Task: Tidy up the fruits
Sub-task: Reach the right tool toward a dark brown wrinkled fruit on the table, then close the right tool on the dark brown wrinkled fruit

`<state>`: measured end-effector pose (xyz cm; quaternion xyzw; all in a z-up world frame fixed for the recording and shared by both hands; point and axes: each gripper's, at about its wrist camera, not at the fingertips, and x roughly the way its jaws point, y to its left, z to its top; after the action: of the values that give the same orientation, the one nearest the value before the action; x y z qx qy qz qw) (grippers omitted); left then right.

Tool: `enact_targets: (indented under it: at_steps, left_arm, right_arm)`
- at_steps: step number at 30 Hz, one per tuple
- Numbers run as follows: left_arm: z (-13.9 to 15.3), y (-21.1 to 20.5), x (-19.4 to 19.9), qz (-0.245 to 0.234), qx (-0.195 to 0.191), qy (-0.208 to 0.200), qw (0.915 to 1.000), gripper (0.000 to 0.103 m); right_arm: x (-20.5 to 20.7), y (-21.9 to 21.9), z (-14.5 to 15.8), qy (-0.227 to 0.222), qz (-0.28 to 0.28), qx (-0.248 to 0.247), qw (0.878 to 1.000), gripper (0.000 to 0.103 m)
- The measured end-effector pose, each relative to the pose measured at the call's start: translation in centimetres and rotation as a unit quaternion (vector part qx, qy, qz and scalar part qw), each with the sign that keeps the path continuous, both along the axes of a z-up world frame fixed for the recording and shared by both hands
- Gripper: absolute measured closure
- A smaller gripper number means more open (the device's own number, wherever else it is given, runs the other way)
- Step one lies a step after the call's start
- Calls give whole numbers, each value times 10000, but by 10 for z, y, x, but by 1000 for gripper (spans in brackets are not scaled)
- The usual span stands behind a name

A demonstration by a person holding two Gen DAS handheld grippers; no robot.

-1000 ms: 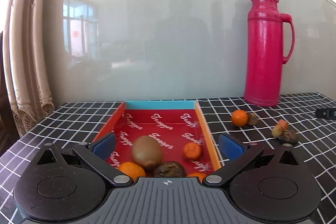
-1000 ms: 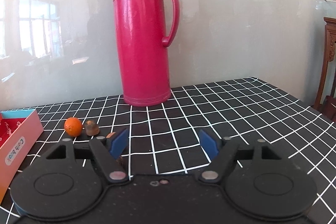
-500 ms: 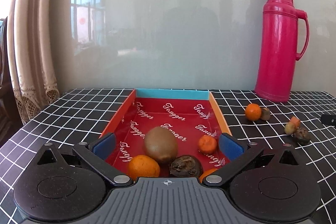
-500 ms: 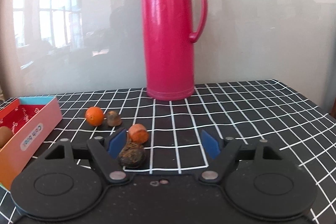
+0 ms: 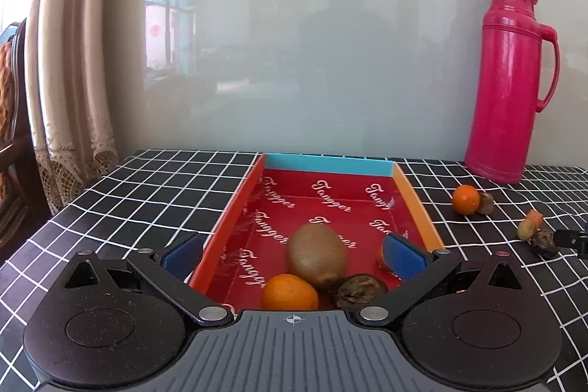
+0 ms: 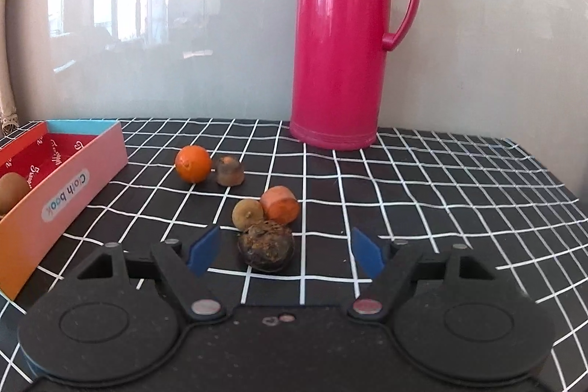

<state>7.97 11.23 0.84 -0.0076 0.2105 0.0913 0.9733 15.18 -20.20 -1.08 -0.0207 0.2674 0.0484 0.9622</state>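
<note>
The right hand-held gripper (image 6: pixel 284 250) hangs low over the checked counter (image 6: pixel 441 193) with its blue pads spread and closing slightly; a dark wrinkled fruit (image 6: pixel 265 247) lies between them, nearer the left pad, and neither pad touches it. Just behind it a small yellowish fruit (image 6: pixel 247 214) and an orange chunk (image 6: pixel 280 204) sit touching each other, and farther back an orange (image 6: pixel 193 163) rests against a small brown fruit (image 6: pixel 229 171). A tall pink flask (image 6: pixel 336 35) stands upright near the wall. The left hand-held gripper (image 5: pixel 292 250) is spread wide, holding nothing, over the near end of the red box (image 5: pixel 327 197), its left pad outside the box wall. Inside the box lie a kiwi (image 5: pixel 316 255), another orange (image 5: pixel 289 292) and a dark shrivelled fruit (image 5: pixel 360 291), all close together at the near end.
</note>
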Motion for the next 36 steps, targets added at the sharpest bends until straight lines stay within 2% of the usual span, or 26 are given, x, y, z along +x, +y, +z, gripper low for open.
enact_targets:
  at_steps: [10, 16, 27, 32, 33, 36]
  left_arm:
    - [-1, 23, 1, 219, -18, 39, 9998, 0]
    - [-1, 37, 0, 353, -149, 20, 9993, 0]
    - [-1, 52, -1, 449, -199, 34, 9988, 0]
    - [-2, 54, -1, 451, -221, 61, 9987, 0]
    - [-2, 54, -1, 443, -216, 68, 9988, 0]
    - [-1, 54, -1, 436, -220, 65, 9988, 0]
  right_arm:
    - [14, 12, -9, 260, -128, -313, 9991, 30]
    - [22, 16, -15, 429, -101, -273, 9987, 31]
    - [32, 16, -20, 599, -128, -296, 9977, 43]
    - [36, 16, -22, 665, -67, -209, 9975, 55]
    - [36, 17, -22, 673, -53, -174, 9976, 62]
    - [36, 19, -22, 645, -44, -197, 9977, 63]
